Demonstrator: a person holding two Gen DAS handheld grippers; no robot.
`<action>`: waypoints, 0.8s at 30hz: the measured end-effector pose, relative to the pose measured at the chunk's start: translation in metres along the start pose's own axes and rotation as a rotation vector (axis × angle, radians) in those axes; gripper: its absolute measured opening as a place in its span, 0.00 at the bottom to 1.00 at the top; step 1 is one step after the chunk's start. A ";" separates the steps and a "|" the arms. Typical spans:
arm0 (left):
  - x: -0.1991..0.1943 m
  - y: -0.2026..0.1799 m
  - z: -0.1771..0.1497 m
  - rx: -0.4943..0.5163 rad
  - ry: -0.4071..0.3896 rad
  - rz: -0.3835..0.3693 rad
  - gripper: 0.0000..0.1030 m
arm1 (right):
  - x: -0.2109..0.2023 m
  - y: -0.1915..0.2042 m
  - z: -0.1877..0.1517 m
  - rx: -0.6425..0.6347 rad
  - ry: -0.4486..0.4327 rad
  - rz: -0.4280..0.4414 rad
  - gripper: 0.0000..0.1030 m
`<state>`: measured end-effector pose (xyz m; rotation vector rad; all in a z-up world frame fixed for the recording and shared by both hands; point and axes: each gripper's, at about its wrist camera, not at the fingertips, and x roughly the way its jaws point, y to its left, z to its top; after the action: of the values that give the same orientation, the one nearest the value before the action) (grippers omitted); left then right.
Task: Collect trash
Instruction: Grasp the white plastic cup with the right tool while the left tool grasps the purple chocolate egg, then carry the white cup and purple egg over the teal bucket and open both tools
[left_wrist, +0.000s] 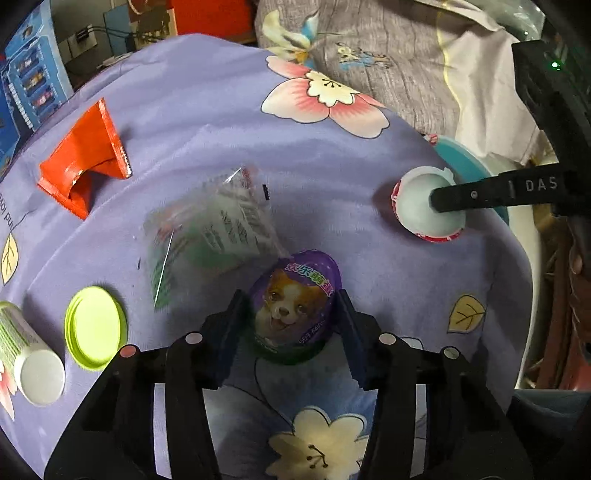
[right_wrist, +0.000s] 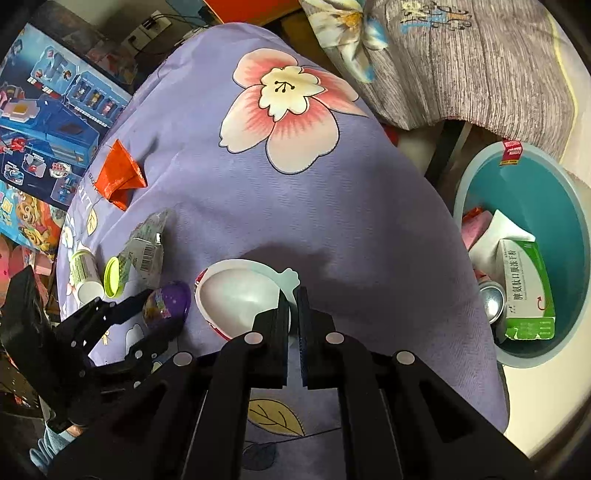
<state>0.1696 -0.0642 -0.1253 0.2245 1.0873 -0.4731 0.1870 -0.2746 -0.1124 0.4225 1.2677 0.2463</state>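
Observation:
My left gripper is shut on a purple egg-shaped toy shell with a puppy picture, held just above the purple flowered cloth. It also shows in the right wrist view. My right gripper is shut on the rim of a white half egg shell, seen in the left wrist view too. A clear crumpled wrapper, a red wrapper, a green lid and a small white bottle lie on the cloth.
A teal trash bin stands on the floor to the right of the cloth, holding a green and white box, a can and paper. Toy boxes stand at the left. A grey flowered quilt lies behind.

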 end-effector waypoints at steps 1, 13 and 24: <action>-0.001 0.001 -0.001 -0.017 0.001 0.000 0.48 | -0.001 -0.001 0.000 0.001 -0.003 0.003 0.05; -0.043 -0.025 0.015 -0.044 -0.068 -0.029 0.48 | -0.036 -0.020 -0.003 0.028 -0.078 0.036 0.05; -0.049 -0.082 0.051 0.016 -0.094 -0.103 0.48 | -0.086 -0.082 -0.007 0.117 -0.182 0.020 0.05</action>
<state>0.1526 -0.1444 -0.0544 0.1595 1.0070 -0.5788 0.1518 -0.3817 -0.0753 0.5460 1.1025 0.1469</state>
